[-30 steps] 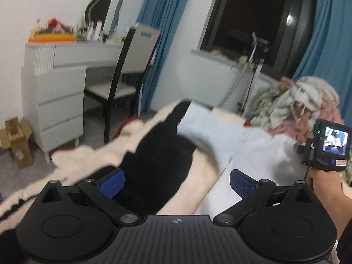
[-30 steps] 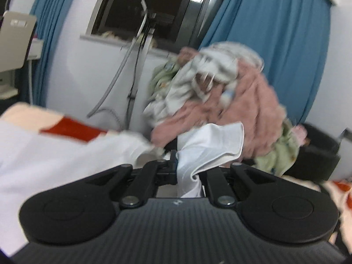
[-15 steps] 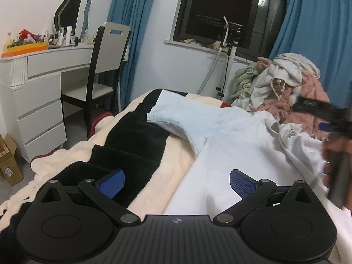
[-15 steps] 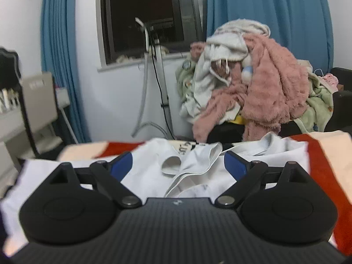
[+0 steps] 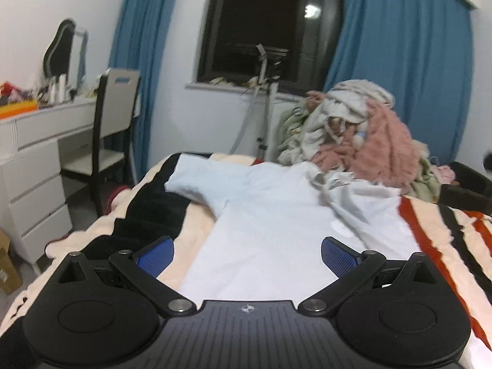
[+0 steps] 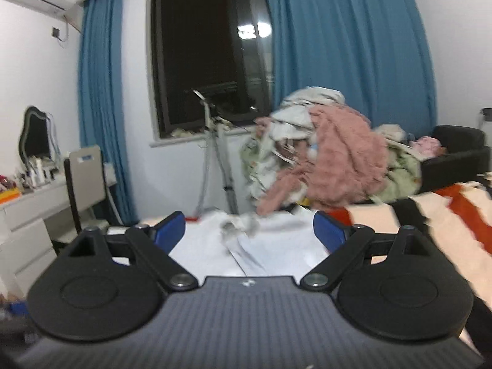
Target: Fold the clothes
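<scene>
White shirt [image 5: 276, 233] lay spread flat on the bed [image 5: 436, 240], over a striped cream, black and red blanket [image 5: 147, 221]. One sleeve [image 5: 200, 181] stuck out to the left across the black stripe; the collar end [image 5: 326, 181] was rumpled and bunched toward the far edge of the bed. Left gripper [image 5: 247, 253] hung above the near part of the shirt, its blue fingers [image 5: 155, 255] spread wide with nothing between them, not touching cloth. Right gripper [image 6: 249, 230] was above the shirt [image 6: 276, 246] too, fingers [image 6: 170, 229] wide apart and empty; they had just been opening, and the crumpled collar [image 6: 236, 227] sat loose on the bed beyond them. Pile of clothes [image 5: 359, 141], pink fleece and pale pieces, was heaped past the far end of the bed below the blue curtains [image 5: 393, 70]. White counter [image 5: 40, 123] with drawers and a chair [image 5: 113, 129] stood at left. Right view was blurred.
</scene>
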`<action>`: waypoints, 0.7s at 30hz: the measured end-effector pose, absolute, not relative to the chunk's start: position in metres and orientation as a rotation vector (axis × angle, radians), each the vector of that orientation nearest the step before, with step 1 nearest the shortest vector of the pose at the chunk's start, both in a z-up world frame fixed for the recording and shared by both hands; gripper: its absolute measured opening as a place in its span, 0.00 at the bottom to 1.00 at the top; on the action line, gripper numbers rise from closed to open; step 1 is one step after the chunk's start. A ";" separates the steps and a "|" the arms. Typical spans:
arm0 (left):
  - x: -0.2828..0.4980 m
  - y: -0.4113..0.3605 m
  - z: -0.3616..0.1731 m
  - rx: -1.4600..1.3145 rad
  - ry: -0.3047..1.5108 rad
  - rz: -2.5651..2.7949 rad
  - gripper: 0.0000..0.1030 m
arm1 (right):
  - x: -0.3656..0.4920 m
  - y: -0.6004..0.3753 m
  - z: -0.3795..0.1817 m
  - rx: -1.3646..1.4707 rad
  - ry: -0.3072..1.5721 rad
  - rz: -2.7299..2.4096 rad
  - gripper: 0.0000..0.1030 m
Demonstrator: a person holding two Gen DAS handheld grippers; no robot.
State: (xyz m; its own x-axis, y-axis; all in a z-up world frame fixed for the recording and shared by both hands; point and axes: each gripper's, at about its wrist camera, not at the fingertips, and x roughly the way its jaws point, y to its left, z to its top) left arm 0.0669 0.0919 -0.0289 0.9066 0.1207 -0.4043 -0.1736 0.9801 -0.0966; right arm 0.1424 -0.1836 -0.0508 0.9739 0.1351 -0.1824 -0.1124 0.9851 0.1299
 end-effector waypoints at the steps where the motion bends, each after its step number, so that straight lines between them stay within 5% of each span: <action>1: 0.061 0.087 -0.026 -0.129 0.418 0.137 1.00 | 0.128 -0.187 -0.052 0.112 0.197 0.112 0.89; 15: 0.012 0.024 -0.036 -0.005 0.431 0.032 0.99 | 0.039 -0.217 -0.084 0.166 0.277 0.137 0.89; 21: 0.007 -0.005 -0.051 0.065 0.490 -0.076 0.90 | 0.031 -0.267 -0.062 0.292 0.211 0.063 0.89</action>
State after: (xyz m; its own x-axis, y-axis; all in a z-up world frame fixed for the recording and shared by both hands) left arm 0.0066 -0.0052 -0.0509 0.8796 -0.0577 -0.4721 0.0889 0.9951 0.0440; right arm 0.0306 -0.2673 -0.0623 0.9759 0.0921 -0.1977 -0.0310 0.9559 0.2921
